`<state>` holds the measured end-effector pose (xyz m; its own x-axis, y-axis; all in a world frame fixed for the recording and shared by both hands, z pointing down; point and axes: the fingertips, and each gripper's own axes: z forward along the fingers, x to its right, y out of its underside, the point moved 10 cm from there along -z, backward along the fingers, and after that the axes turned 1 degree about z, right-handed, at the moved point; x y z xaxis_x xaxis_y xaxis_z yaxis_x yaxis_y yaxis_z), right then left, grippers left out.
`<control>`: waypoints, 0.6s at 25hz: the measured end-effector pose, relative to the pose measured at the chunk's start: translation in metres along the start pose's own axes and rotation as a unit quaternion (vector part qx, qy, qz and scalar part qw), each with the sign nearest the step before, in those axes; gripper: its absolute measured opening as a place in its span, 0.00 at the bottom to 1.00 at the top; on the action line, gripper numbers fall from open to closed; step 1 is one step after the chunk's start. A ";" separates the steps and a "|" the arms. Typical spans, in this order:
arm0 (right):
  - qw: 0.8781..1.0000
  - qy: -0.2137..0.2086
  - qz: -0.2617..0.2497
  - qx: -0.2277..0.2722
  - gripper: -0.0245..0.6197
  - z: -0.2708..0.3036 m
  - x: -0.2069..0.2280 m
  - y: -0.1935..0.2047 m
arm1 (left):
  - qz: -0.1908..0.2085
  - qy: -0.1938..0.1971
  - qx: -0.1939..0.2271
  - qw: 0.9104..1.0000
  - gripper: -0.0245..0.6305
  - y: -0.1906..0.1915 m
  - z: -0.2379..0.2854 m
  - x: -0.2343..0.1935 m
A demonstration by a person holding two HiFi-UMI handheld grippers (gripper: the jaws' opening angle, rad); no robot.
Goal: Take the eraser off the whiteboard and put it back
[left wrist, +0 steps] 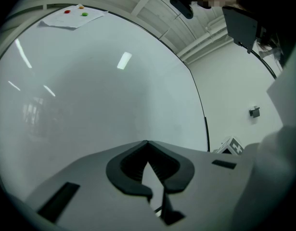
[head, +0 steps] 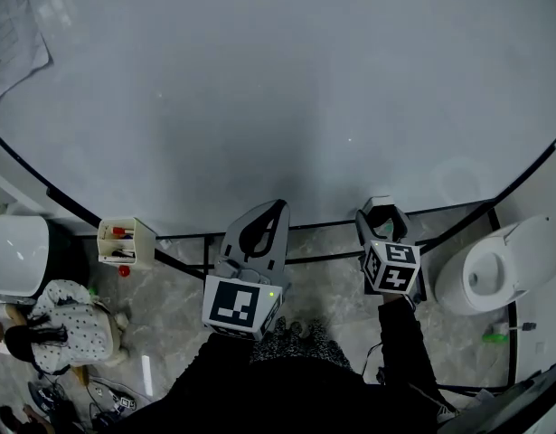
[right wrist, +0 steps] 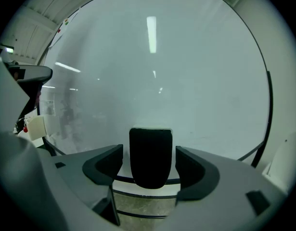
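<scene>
Sitting at the whiteboard's (right wrist: pixel 186 71) bottom edge, lower middle of the right gripper view, the black eraser (right wrist: pixel 150 158) looks light and felt-soft, best pinched across its two sides by the right gripper's (right wrist: pixel 148 150) spread fingers (right wrist: pixel 102 165) flanking it untouched; the left gripper's (left wrist: pixel 148 143) fingers (left wrist: pixel 131 170) are pressed together.

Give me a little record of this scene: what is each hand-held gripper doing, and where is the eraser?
eraser: black, at the lower edge of the whiteboard, not gripped
right hand-held gripper: open, one jaw on either side of the eraser, a gap on each side
left hand-held gripper: shut, empty
small box: by the whiteboard's lower edge, left of both grippers
</scene>
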<state>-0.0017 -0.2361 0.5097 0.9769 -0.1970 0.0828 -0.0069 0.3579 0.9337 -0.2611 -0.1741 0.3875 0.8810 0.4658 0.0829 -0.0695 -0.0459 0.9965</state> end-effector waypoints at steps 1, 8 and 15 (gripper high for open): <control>1.000 0.005 0.004 0.003 0.55 0.002 0.000 0.000 | 0.000 0.000 -0.001 1.000 0.04 0.000 0.000 0.000; 0.999 0.018 -0.022 -0.019 0.47 0.008 0.001 -0.002 | -0.001 0.000 -0.002 1.000 0.04 0.000 -0.002 0.000; 1.000 0.013 -0.012 -0.015 0.46 0.006 0.002 -0.002 | 0.001 0.002 -0.001 1.000 0.04 -0.002 -0.002 0.002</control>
<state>-0.0007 -0.2423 0.5103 0.9820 -0.1819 0.0514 0.0220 0.3801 0.9247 -0.2598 -0.1716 0.3859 0.8792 0.4689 0.0846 -0.0716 -0.0455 0.9964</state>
